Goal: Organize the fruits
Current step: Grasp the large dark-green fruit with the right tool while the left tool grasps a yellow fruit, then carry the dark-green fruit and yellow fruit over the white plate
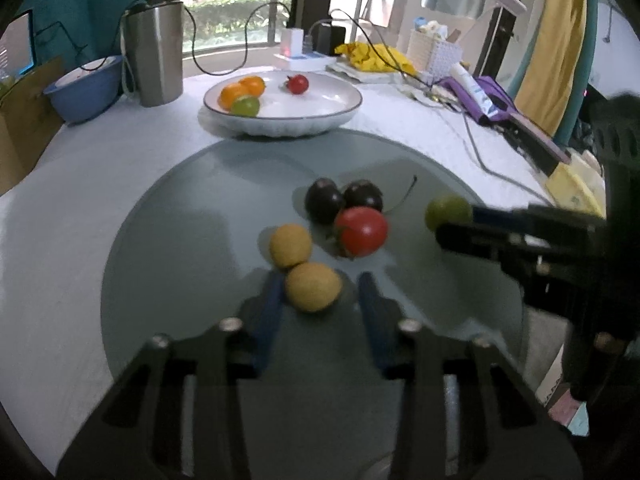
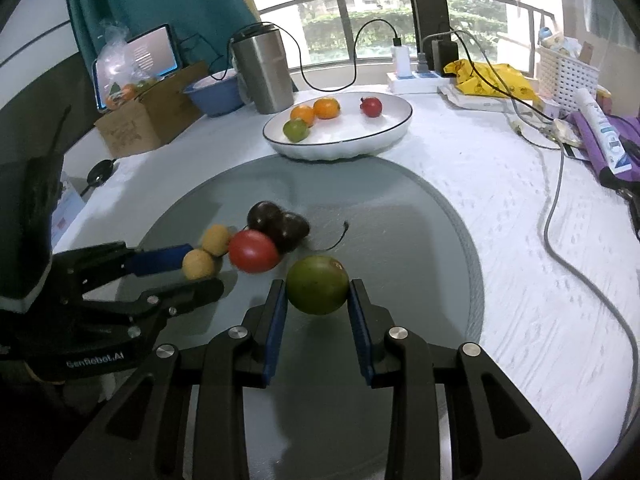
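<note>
On the white plate: oranges, lime, tomato; left tool clamps yellow fruit, right tool green fruit

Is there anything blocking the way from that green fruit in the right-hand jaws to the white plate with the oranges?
Nothing visible. Bare glass and tablecloth lie between the green fruit and the white plate; the dark plums and tomato sit off to the left.

Between the right tongs, with their matt black arms and blue pads, sits a smooth green fruit, ahead of them a glossy red tomato, a glazed white bowl, and a brushed-metal tumbler.
</note>
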Motion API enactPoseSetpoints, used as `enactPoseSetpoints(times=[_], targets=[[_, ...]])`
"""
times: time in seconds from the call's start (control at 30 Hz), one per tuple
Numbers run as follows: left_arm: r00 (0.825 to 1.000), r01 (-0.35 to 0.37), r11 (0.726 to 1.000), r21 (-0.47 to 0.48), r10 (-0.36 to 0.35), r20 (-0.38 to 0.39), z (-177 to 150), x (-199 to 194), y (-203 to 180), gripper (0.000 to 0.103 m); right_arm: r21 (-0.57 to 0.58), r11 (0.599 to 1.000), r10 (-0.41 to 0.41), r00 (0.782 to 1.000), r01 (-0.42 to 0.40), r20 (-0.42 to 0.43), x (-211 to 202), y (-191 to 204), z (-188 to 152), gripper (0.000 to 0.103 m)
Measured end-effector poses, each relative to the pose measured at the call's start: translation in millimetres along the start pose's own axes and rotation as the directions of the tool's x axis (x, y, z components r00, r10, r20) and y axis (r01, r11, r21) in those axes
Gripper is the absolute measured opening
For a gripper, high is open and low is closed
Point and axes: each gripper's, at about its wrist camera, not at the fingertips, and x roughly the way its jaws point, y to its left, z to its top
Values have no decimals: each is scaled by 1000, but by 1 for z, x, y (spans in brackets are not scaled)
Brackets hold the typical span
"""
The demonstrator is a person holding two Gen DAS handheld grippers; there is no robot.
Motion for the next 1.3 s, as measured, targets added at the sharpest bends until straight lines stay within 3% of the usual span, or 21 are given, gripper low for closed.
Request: enactPoseSetpoints(times=[0.5, 1.3], targets=[[997, 45, 999, 27, -47, 64, 14, -19, -3, 30, -24, 999, -28, 999, 29, 22, 3, -4, 26, 33], [990, 34, 999, 36, -39, 133, 87, 3, 21, 30, -53, 998, -36, 998, 39, 60, 24, -17, 88, 33]])
